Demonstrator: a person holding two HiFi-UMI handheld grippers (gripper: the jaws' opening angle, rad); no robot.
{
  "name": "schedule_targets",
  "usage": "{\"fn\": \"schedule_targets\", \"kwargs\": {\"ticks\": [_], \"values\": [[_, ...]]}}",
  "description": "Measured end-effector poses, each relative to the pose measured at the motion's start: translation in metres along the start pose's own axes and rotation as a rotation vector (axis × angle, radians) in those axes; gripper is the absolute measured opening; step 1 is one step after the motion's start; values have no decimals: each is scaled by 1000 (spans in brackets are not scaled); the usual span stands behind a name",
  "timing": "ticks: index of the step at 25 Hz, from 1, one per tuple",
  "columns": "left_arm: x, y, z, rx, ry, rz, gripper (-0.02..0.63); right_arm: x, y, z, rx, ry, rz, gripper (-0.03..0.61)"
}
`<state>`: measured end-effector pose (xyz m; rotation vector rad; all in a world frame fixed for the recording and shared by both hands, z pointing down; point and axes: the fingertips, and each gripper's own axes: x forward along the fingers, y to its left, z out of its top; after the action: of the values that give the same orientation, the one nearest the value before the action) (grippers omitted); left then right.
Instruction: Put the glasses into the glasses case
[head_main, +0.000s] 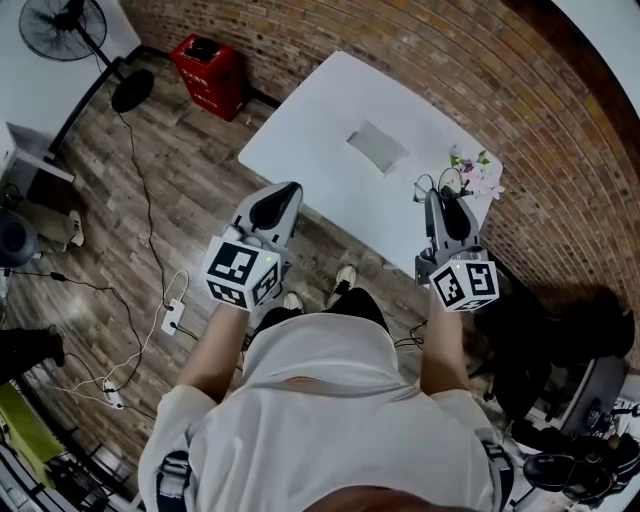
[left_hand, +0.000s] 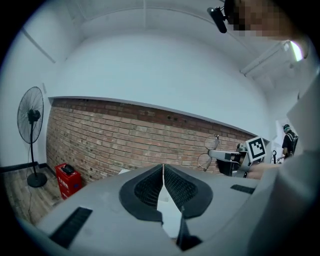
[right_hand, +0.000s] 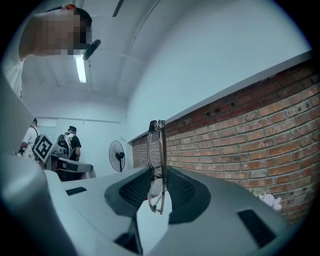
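Note:
The grey glasses case (head_main: 377, 148) lies flat on the white table (head_main: 300, 130), ahead of both grippers. My right gripper (head_main: 441, 196) hovers by the table's near right corner, shut on the folded thin-framed glasses (right_hand: 156, 150), which stand upright between its pads (right_hand: 180, 187). From the left gripper view the glasses (left_hand: 209, 152) stick out of the right gripper's tip. My left gripper (head_main: 288, 190) is held over the table's near edge, left of the case. Its jaws (left_hand: 163, 172) are shut with nothing between them.
A small bunch of pink flowers (head_main: 473, 172) sits at the table's right corner next to the right gripper. A red bin (head_main: 210, 75) and a standing fan (head_main: 65, 25) are by the brick wall. Cables (head_main: 150, 300) run across the wooden floor.

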<state>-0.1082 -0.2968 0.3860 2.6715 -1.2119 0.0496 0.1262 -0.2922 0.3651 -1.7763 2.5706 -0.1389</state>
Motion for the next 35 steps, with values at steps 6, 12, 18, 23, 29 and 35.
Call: {"fn": "schedule_targets", "kwargs": {"ticks": [6,12,18,23,29,35], "values": [[61,-5,24,54,-13,-18,20,25,-54,12,13,-32,-21,147],[128,-15,46,87,-30,-25,20,39,-116,20,15,-36,-42,147],[185,-34,46,100,-10,-20,20,39,-186,16,47,-22,-58,147],[198,-29,38,100,16,-31,20,51,-190,3,78,2,-44,147],[202,3,34,90,29,-22,20,85,-166,-19,66,104,30,147],[198,41,33,73,39,-6,20,137,-126,-65,20,352,194,147]]}}
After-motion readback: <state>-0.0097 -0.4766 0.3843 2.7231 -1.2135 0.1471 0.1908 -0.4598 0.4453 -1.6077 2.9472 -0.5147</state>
